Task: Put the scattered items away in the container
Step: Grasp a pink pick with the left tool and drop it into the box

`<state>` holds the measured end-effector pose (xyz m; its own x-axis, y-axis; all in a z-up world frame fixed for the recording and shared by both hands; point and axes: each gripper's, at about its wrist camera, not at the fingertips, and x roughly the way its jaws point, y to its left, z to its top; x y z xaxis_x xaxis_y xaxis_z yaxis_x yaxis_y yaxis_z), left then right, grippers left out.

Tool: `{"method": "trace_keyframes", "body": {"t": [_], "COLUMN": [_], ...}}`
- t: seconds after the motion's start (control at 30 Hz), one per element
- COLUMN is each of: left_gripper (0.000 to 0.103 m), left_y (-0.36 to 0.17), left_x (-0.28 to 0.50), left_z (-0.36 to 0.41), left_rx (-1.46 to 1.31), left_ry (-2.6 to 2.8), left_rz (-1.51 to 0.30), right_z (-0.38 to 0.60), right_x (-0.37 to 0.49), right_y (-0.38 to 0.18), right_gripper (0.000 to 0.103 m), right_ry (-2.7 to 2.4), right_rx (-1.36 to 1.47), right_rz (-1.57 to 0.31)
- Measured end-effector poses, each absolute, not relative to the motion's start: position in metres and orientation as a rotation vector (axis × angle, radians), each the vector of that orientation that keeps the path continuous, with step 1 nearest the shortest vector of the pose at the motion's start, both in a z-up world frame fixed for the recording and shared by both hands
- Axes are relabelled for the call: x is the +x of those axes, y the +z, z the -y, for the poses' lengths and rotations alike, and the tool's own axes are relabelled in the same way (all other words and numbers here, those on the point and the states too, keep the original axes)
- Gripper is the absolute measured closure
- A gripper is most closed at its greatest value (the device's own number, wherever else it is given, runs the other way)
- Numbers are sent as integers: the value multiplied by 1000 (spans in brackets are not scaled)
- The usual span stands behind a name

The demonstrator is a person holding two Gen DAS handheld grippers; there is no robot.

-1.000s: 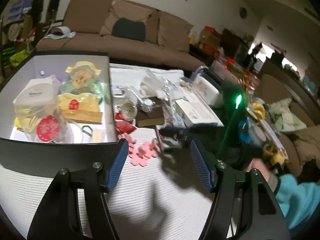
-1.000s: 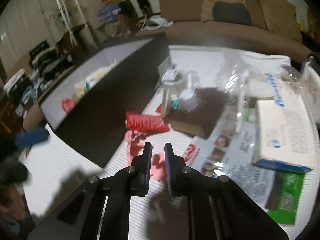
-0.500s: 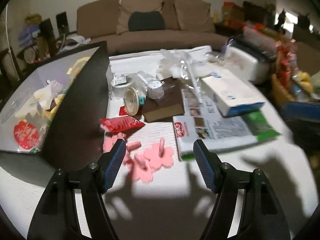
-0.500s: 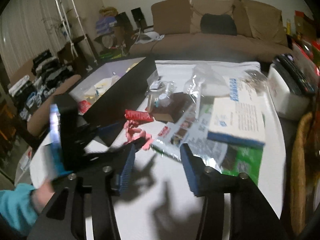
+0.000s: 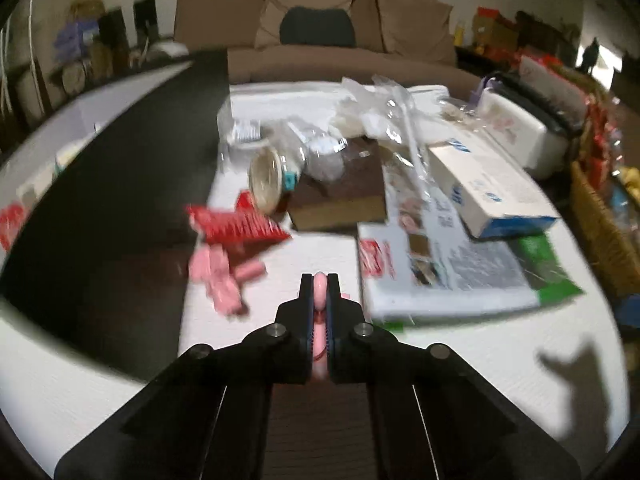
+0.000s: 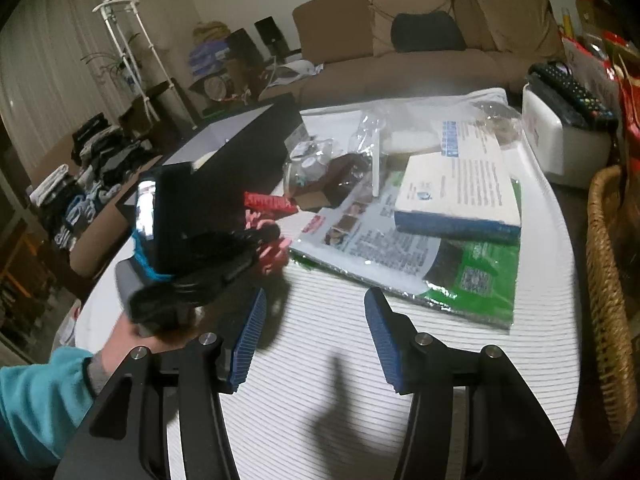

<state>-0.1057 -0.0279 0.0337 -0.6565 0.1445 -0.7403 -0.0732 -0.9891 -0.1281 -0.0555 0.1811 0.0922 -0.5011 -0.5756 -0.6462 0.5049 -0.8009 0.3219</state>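
Observation:
My left gripper [image 5: 320, 280] is shut on a pink flower-shaped piece [image 5: 319, 294] on the white table. More pink pieces [image 5: 218, 276] and a red packet [image 5: 236, 224] lie just left of it, beside the black container's wall [image 5: 112, 200]. In the right wrist view a hand holds the left gripper [image 6: 276, 252] low over the pink pieces [image 6: 260, 224], with the red packet [image 6: 268, 202] and container [image 6: 248, 140] beyond. My right gripper [image 6: 315, 294] hangs over bare table, its jaws opening with nothing between them.
A flyer [image 5: 448, 272] carries a white and blue box [image 5: 480, 184]. A brown box [image 5: 340, 192], a toppled jar [image 5: 266, 182] and plastic bags lie behind. A white appliance [image 6: 568, 140] and a wicker basket [image 6: 608, 280] stand at the right, a sofa beyond.
The left gripper dropped toward the table and shut on a pink piece. The right gripper opened and drew back from the pink pieces to the right.

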Motion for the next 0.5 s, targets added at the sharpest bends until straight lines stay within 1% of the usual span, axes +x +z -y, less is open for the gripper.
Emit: {"method": "trace_keyframes", "body": {"t": [0.1,0.37,0.5], "left_gripper": [99,99,99], "left_y": [45,120,162], "left_x": [-77,3,20], "left_z": [41,71,105], "left_rx": [-1248,-1115,-1053], "left_ry": [2667,2612,2595], "left_rz": [274,286,404], "right_z": [-185,-177,-165], "right_x": [-56,-45,-36], "right_y": [90,95,102], "right_gripper": [49,49,49], "right_ry": [-2277,-2238,-2212], "right_rx": [1020,1009,1010], "right_rz": [164,179,149]}}
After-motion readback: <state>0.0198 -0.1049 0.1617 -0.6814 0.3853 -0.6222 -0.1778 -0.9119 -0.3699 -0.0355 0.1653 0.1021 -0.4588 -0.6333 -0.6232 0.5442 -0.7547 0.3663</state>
